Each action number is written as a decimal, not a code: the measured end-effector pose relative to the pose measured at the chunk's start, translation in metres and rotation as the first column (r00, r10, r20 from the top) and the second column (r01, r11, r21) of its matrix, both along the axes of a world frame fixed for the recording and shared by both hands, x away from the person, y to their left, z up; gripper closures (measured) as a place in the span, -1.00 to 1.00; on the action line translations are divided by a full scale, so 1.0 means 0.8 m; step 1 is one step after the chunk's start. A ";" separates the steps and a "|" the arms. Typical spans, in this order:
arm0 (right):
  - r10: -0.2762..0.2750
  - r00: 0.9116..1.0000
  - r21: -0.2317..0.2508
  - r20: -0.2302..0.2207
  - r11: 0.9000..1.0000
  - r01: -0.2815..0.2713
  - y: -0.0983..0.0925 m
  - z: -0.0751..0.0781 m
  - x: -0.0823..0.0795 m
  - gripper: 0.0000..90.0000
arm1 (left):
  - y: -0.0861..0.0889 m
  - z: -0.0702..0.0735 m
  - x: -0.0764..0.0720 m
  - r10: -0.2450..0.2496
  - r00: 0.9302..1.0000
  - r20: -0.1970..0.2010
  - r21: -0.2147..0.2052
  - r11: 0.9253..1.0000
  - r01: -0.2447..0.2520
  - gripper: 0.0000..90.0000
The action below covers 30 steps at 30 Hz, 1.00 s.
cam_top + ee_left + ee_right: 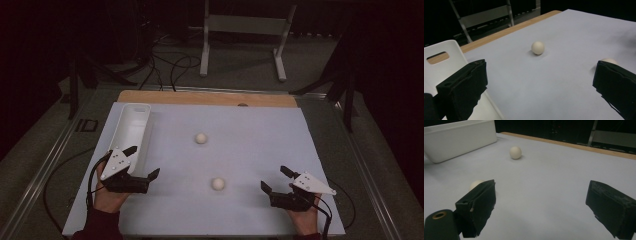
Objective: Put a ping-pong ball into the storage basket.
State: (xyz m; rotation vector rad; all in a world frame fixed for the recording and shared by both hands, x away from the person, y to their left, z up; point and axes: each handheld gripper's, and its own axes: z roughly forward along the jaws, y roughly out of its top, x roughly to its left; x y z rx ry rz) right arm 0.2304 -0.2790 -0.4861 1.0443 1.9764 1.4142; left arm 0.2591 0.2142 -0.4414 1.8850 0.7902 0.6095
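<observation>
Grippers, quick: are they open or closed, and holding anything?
Left gripper: open, holding nothing, beside the long white plastic tray.
Right gripper: open, holding nothing.

Near ball (608, 60) half hidden behind gripper

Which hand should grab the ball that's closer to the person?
Probably the right gripper. The near ball lies between both open grippers but seems slightly closer to the right one. The left gripper sits by the white bin.
</observation>
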 end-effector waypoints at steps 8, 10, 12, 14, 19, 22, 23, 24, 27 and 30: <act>-0.018 1.000 0.004 -0.010 1.000 0.018 -0.003 -0.003 0.002 -0.80 | -0.014 0.007 0.008 -0.044 0.998 -0.034 0.049 0.998 0.046 -0.99; -0.023 1.000 0.009 -0.011 1.000 0.023 -0.004 -0.004 0.003 -0.80 | -0.017 0.008 0.010 -0.056 0.998 -0.040 0.065 0.996 0.058 -0.99; -0.026 1.000 0.012 -0.009 1.000 0.026 -0.005 -0.004 0.003 -0.80 | -0.020 0.010 0.011 -0.066 0.997 -0.038 0.064 0.996 0.068 -0.99; -0.030 1.000 0.015 -0.010 0.999 0.030 -0.005 -0.004 0.003 -0.80 | -0.023 0.011 0.012 -0.074 0.997 -0.036 0.064 0.995 0.076 -0.99; -0.035 0.999 0.016 -0.008 0.999 0.035 -0.007 -0.003 0.002 -0.80 | -0.031 0.016 0.018 -0.095 0.995 -0.031 0.052 0.994 0.097 -0.99; -0.038 0.999 0.015 -0.009 0.999 0.038 -0.007 -0.004 0.002 -0.80 | -0.035 0.019 0.024 -0.107 0.994 -0.031 0.042 0.993 0.109 -0.99; -0.038 0.999 0.016 -0.008 0.999 0.039 -0.007 -0.004 0.002 -0.80 | -0.036 0.020 0.026 -0.110 0.994 -0.030 0.045 0.993 0.111 -0.99; -0.039 0.999 0.017 -0.007 0.999 0.039 -0.007 -0.004 0.002 -0.80 | -0.038 0.021 0.027 -0.112 0.993 -0.030 0.043 0.993 0.113 -0.99; -0.039 0.999 0.018 -0.006 0.999 0.040 -0.007 -0.003 0.002 -0.80 | -0.043 0.023 0.031 -0.122 0.992 -0.025 0.041 0.992 0.123 -0.99; -0.041 0.999 0.017 -0.006 0.999 0.041 -0.008 -0.004 0.002 -0.80 | -0.049 0.026 0.035 -0.131 0.991 -0.020 0.043 0.990 0.132 -0.99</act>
